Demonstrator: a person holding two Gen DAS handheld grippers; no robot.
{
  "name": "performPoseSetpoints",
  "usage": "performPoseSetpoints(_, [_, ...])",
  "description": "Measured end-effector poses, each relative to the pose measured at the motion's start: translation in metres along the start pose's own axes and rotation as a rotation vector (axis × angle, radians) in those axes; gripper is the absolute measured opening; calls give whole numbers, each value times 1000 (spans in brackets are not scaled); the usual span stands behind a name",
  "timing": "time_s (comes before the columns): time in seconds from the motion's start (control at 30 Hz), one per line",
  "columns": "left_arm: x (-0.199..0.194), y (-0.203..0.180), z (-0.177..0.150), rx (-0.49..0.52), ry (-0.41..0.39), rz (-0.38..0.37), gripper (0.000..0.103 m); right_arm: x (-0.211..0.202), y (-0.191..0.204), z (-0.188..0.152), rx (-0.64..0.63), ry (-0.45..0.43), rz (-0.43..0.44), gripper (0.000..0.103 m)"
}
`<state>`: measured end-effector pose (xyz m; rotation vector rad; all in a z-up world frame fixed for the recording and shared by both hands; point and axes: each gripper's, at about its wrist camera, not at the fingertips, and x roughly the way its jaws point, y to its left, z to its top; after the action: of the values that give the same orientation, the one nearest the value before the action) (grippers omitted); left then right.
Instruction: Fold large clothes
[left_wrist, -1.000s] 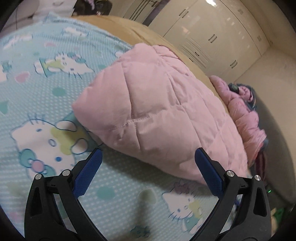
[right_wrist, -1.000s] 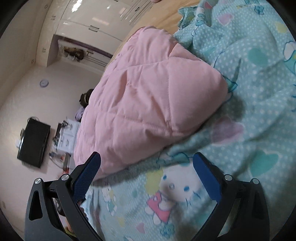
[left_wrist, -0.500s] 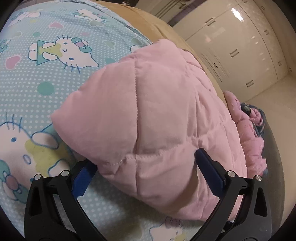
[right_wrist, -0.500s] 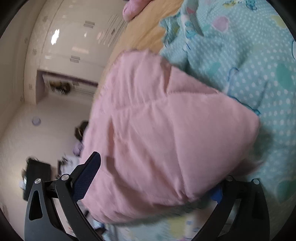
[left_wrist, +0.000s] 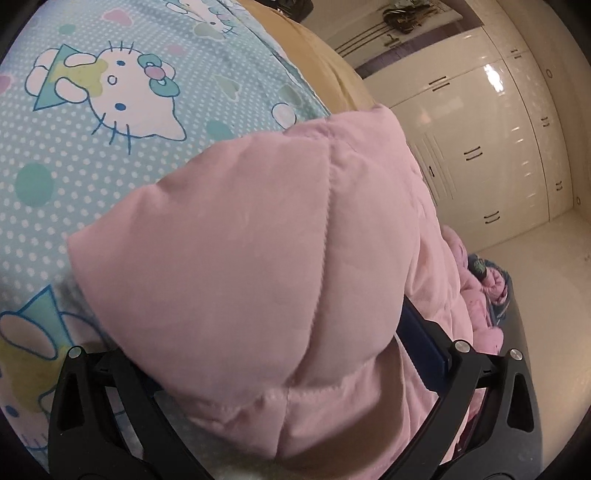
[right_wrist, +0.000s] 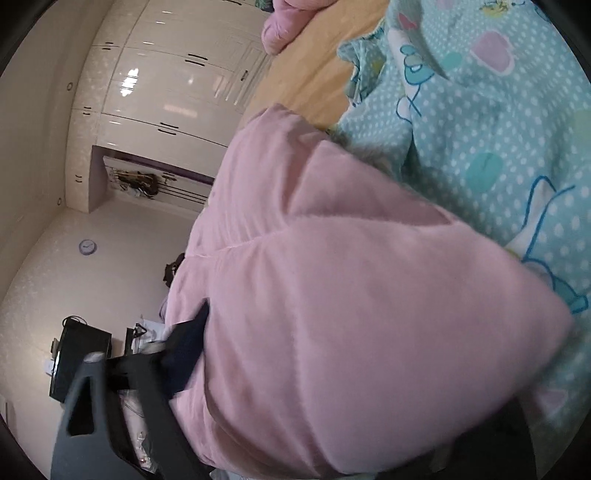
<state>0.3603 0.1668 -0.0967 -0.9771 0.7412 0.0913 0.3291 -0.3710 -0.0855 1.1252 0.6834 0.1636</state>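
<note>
A folded pink quilted jacket (left_wrist: 258, 258) lies on a bed sheet (left_wrist: 92, 155) that is light blue with a cartoon cat print. My left gripper (left_wrist: 295, 317) straddles one corner of it with its jaws wide; one blue pad (left_wrist: 421, 336) rests beside the fabric and the other finger is hidden under the jacket. In the right wrist view the jacket (right_wrist: 351, 314) fills the frame. My right gripper (right_wrist: 332, 373) is closing on another corner. Its left pad (right_wrist: 184, 350) presses into the padding, and its right finger is hidden below the jacket.
Glossy white wardrobes (left_wrist: 480, 147) line the far wall. The tan mattress edge (left_wrist: 332, 74) shows beyond the sheet. A heap of pink clothing (left_wrist: 480, 306) sits beside the bed. On the floor are a black box (right_wrist: 77, 362) and small clutter.
Both grippers moved forward until the jacket's corners came between their jaws. The right gripper's visible finger swung inward against the fabric. The left gripper's jaws kept their width.
</note>
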Motion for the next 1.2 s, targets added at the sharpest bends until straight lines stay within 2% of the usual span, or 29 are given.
performPoseSetpoints(0.03, [0, -2, 0, 7, -6, 1, 94, -3, 2, -1, -26, -2, -9, 62])
performPoseSetpoints(0.07, [1, -5, 0, 21, -9, 6, 88, -5, 3, -2, -55, -5, -18, 56])
performPoseSetpoints(0.1, [1, -10, -1, 62, -18, 4, 73, -8, 5, -4, -95, -10, -28, 54])
performPoseSetpoints(0.2, [-6, -27, -3, 161, -53, -9, 49, -11, 31, -11, -249, -27, -62, 46])
performPoseSetpoints(0.3, [-21, -49, -4, 269, -113, -17, 37, -16, 51, -18, -371, -49, -85, 42])
performPoseSetpoints(0.37, [-34, -67, -7, 354, -149, -22, 33, -17, 72, -25, -467, -69, -96, 39])
performPoseSetpoints(0.47, [-50, -88, -12, 459, -194, -23, 30, -24, 95, -39, -606, -99, -103, 36])
performPoseSetpoints(0.6, [-69, -103, -19, 540, -243, -36, 29, -35, 126, -52, -761, -137, -94, 34])
performPoseSetpoints(0.77, [-98, -100, -29, 589, -273, -38, 28, -53, 151, -72, -925, -170, -73, 34])
performPoseSetpoints(1.0, [-138, -98, -51, 633, -310, -48, 28, -95, 151, -93, -1020, -185, -18, 33])
performPoseSetpoints(1.2, [-160, -80, -77, 666, -285, -20, 29, -127, 143, -106, -1024, -157, -14, 33])
